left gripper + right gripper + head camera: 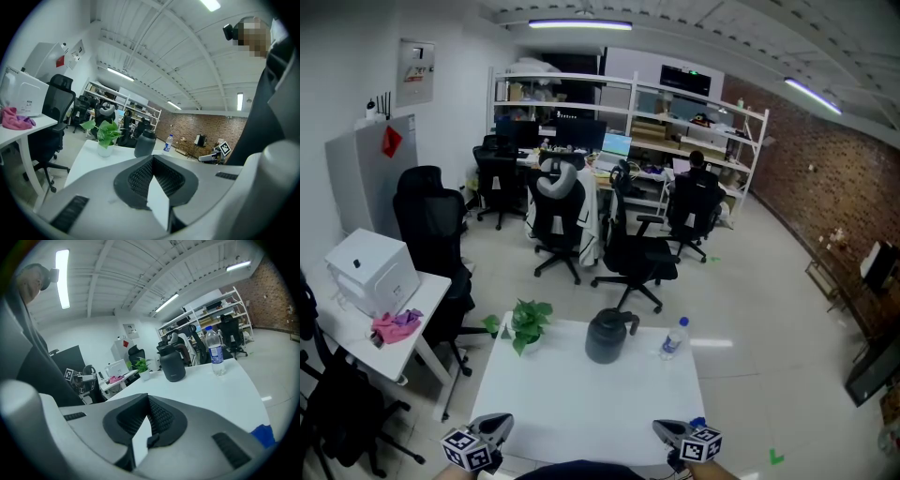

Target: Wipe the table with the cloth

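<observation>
Blue cloth (263, 434) at table (581, 394) near-right edge; mostly hidden, long axis unclear.

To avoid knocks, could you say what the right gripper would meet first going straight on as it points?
The right gripper would probably meet the dark jug across the white table, though depth is unclear.
</observation>
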Demonstrator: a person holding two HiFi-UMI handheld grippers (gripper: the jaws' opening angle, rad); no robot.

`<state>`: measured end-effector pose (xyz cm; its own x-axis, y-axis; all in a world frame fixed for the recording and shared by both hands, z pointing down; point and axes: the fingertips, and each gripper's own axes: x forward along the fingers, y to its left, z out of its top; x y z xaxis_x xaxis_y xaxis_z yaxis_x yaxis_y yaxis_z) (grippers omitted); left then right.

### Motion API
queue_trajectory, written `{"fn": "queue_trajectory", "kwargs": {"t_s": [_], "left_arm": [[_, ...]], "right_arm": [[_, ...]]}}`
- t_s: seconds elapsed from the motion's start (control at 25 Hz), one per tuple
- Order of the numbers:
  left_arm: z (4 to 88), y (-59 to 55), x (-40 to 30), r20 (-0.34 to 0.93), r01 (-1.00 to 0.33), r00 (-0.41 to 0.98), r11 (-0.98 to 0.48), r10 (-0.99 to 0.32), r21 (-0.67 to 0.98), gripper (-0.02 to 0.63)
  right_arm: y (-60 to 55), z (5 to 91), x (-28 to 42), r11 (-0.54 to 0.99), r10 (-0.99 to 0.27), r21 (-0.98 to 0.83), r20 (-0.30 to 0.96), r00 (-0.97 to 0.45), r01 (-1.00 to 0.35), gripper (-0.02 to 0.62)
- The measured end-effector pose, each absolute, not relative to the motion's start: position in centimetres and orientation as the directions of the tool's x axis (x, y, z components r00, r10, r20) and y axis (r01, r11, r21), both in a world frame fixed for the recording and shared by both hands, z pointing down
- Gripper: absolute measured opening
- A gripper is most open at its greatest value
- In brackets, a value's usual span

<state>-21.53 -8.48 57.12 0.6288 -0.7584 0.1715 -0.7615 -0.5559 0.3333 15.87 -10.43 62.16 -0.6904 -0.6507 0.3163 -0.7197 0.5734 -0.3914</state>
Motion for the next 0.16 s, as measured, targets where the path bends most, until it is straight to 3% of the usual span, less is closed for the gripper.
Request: {"fn": "queue_trajectory", "kwargs": {"t_s": [0.16], "left_arm": [[57.21, -8.29, -21.59, 0.172, -0.762, 0.628, -0.555, -0.759, 0.334, -0.002]], "right_arm": [[-10.18, 62.32, 15.65, 0.579, -0.646, -0.391, 0.316, -0.695, -0.715, 0.006]]}}
